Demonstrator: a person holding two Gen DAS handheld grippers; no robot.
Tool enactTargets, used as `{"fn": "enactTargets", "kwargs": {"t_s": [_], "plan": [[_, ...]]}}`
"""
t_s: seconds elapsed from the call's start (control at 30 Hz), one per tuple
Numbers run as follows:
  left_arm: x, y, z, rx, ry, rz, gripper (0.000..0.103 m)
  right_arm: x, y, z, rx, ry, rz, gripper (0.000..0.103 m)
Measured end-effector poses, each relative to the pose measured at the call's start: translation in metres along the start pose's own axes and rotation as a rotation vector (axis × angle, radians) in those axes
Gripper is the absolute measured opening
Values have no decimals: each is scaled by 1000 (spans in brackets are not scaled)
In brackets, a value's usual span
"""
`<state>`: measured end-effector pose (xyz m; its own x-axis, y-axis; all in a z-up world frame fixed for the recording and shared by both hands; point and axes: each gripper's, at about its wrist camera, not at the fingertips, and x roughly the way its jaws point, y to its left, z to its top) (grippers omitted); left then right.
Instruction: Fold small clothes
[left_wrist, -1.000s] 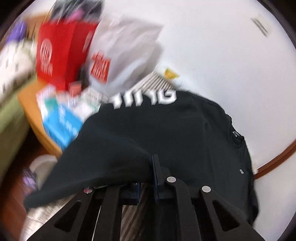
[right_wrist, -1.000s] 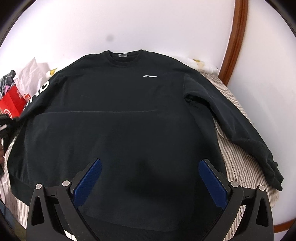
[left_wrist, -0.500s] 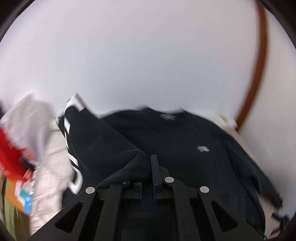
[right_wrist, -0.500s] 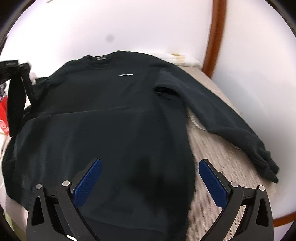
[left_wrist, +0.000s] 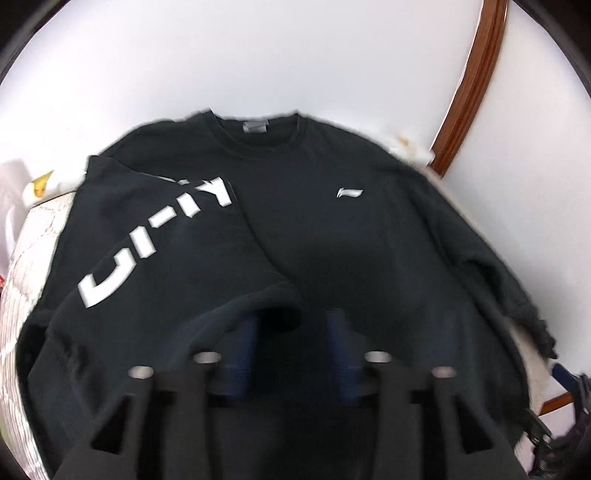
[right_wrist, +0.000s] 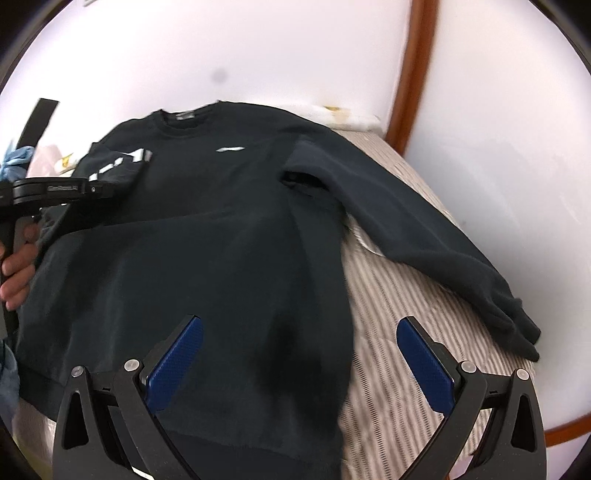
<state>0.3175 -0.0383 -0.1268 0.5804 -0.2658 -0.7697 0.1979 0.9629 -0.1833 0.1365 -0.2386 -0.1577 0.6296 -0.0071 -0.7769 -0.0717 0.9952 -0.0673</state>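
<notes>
On the left, the lettered sleeve (left_wrist: 155, 236) of the black sweatshirt (left_wrist: 332, 236) lies folded in across the chest, its white letters facing up and its cuff (left_wrist: 258, 306) bunched just in front of the left gripper (left_wrist: 295, 332). That gripper's blue pads stand a little apart, with the cuff at the left pad; motion blur hides whether any cloth remains pinched. From the right wrist camera the same gripper's black body shows at the left edge, gripped by a bare hand (right_wrist: 16, 269). The sweatshirt lies flat, front up, on a striped cover (right_wrist: 399, 295), its neck toward the white wall (right_wrist: 258, 48) and a small white logo (right_wrist: 231, 149) on the chest. The right gripper (right_wrist: 301, 363) hovers over the hem with its blue pads spread wide, holding nothing. Farther right, the other sleeve (right_wrist: 424, 251) stretches out straight over the stripes toward a brown wooden trim (right_wrist: 413, 74).
</notes>
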Motion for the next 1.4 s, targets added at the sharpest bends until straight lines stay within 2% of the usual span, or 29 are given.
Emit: {"fn": "enactTargets", "kwargs": {"t_s": [0.03,0.07,0.2,0.3,0.37,0.5,0.6,0.77,0.93,1.1,1.13,1.17,1.2,1.27,1.33,1.4], "plan": [[-13,7,-3,-9,-29,-12,72,-1,8,3,-14,-8,16,103],[-29,15,-2,-25,-76,-16,76,-2,19,7,-35,-17,34,103],[-73,65,-17,-87,-147,9,76,-7,67,22,-126,-56,105,103],[-89,113,-30,-153,-173,133,76,-5,110,38,-190,-86,167,102],[-92,145,-37,-196,-160,206,76,-2,144,49,-248,-103,195,98],[-88,199,-43,-276,-137,287,76,11,202,66,-359,-136,220,95],[-83,219,-35,-300,-147,282,76,21,242,71,-449,-132,236,93],[-66,238,-17,-338,-171,294,76,34,297,70,-543,-125,319,93],[-56,256,-27,-391,-181,216,76,51,330,60,-598,-84,376,93],[-50,264,-35,-409,-167,190,76,76,341,50,-629,-49,364,93],[-50,264,-36,-410,-169,182,76,77,341,50,-619,-43,382,90],[-50,264,-37,-411,-172,173,76,78,341,52,-613,-37,406,76],[-49,264,-38,-408,-174,164,76,76,339,53,-605,-37,439,66],[-49,264,-40,-415,-175,150,76,67,337,54,-601,-75,464,28],[-46,265,-42,-431,-166,128,76,58,333,58,-592,-125,447,13],[-43,267,-43,-439,-153,113,76,51,323,65,-555,-166,433,11]]}}
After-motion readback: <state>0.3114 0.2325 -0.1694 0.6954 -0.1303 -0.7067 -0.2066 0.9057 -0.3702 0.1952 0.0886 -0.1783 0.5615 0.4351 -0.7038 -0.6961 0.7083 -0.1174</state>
